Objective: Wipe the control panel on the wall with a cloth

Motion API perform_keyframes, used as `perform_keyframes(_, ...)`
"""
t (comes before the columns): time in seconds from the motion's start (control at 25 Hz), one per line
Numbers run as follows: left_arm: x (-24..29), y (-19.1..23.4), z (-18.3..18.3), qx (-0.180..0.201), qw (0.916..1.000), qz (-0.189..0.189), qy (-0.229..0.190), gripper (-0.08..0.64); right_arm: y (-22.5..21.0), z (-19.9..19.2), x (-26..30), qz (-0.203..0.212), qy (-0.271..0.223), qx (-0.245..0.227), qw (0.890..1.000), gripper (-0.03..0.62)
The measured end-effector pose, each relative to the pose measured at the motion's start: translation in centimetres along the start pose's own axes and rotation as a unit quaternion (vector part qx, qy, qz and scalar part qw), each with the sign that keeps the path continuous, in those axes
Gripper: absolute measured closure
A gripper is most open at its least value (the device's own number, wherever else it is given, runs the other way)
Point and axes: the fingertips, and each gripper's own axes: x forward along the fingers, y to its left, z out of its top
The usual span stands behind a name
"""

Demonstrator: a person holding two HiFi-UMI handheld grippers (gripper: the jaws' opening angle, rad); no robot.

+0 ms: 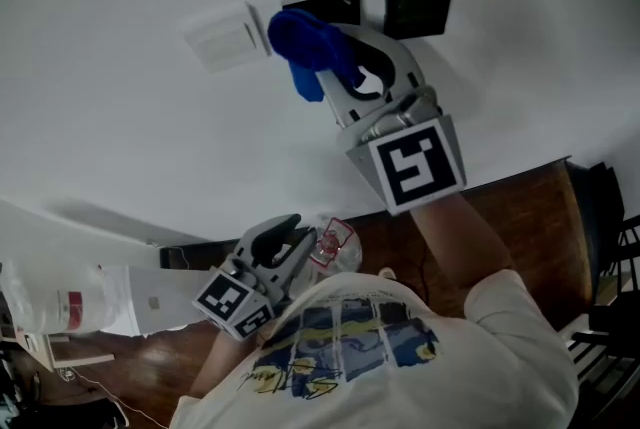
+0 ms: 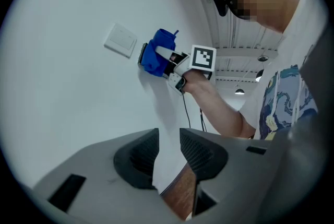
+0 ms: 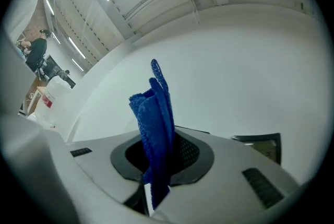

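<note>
A plain white wall (image 1: pixel 120 117) fills most of the head view, with a wooden floor (image 1: pixel 520 227) at its foot. Three plates sit in a row on the wall. From left to right they are a white switch plate (image 1: pixel 228 37), a dark control panel (image 1: pixel 338 4) and a second dark panel (image 1: pixel 418 9) just beside it.

The right gripper (image 1: pixel 332 55) is raised to the wall at the control panel. Its jaws are clenched on a blue cloth (image 1: pixel 308 45), which stands bunched and upright out of them, its long axis running along the jaws. The wad covers the panel's left edge, on the side nearest the switch plate, and appears pressed to it. The rest of the panel lies to the right of the cloth, so the wipe would probably travel that way.

In the right gripper view the cloth (image 3: pixel 156 124) rises between the pads, with a dark panel's corner low on the right.

The left gripper (image 1: pixel 290 239) hangs low by the person's chest, well apart from the wall plates. Its jaws stand slightly parted with nothing between them.
</note>
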Motion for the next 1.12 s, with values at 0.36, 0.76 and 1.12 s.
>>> perform_keyframes(0.36, -2.0, 1.8, 0.1, -0.006, 0.9996, 0.024, -0.011, 0.449, -1.2, -0.1, 1.6, -0.021, -0.014, 0.005, 1.000, 0.506)
perform_keyframes(0.76, 1.5, 1.4, 0.8, -0.002, 0.9999, 0.011, -0.008, 0.449, -13.3, -0.7, -6.2, -0.129, -0.007, -0.036, 0.991, 0.506)
perform_keyframes(1.12, 5.0, -0.7, 1.1, 0.008, 1.0000, -0.005, 0.002, 0.449, -20.0, -3.8, -8.6, -0.171, 0.025, -0.041, 0.984, 0.506)
